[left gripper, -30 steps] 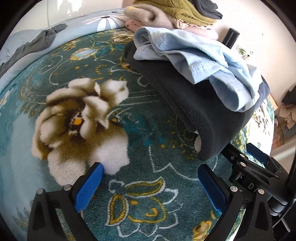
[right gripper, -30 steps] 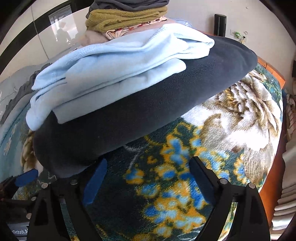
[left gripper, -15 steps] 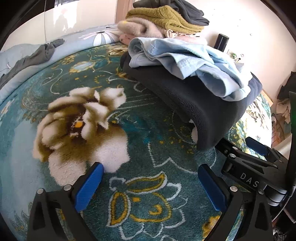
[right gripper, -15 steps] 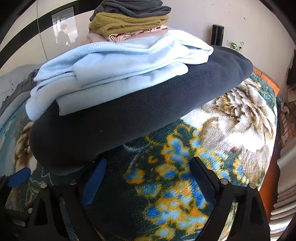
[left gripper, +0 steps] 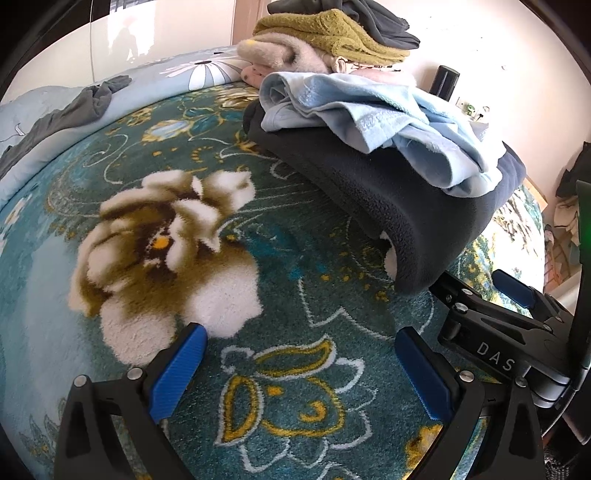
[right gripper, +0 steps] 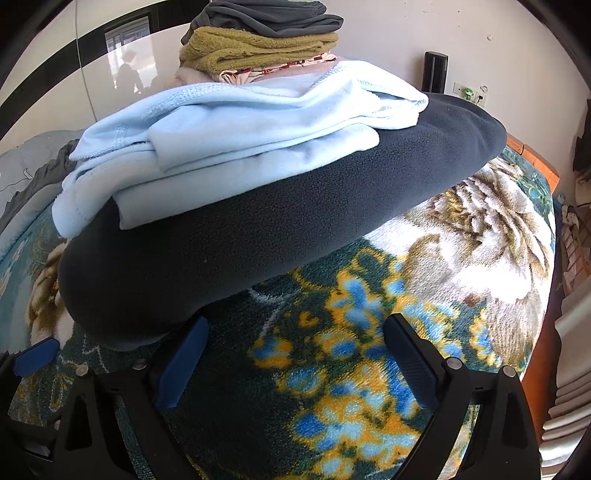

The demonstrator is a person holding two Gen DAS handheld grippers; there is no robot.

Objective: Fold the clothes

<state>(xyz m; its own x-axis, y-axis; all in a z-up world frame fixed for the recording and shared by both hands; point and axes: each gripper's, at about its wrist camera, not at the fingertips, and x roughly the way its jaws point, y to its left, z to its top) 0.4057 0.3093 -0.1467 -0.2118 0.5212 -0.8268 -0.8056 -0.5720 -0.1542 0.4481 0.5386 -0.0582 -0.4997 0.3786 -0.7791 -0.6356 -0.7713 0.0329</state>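
Observation:
A folded dark grey fleece (left gripper: 406, 206) (right gripper: 258, 236) lies on the floral teal blanket (left gripper: 295, 295) (right gripper: 351, 350), with a folded light blue garment (left gripper: 369, 114) (right gripper: 240, 136) on top of it. My left gripper (left gripper: 299, 354) is open over bare blanket, to the left of the fleece's near corner, with nothing in it. My right gripper (right gripper: 295, 332) hovers just in front of the fleece's long edge. Its jaws are opening and nothing is between them. The fleece's bulging corner overhangs the tip of its left finger (right gripper: 184, 358).
Behind the fleece stands a stack of folded clothes topped by an olive towel (left gripper: 332, 33) (right gripper: 258, 48) and a dark grey piece (right gripper: 266, 14). A loose grey garment (left gripper: 74, 110) lies at the far left. A wooden bed edge (right gripper: 532, 162) and a wall are at the right.
Both views have drawn back a little from the pile, so the fleece and blue garment look smaller and farther. The right gripper has risen slightly and its fingers stand a bit wider.

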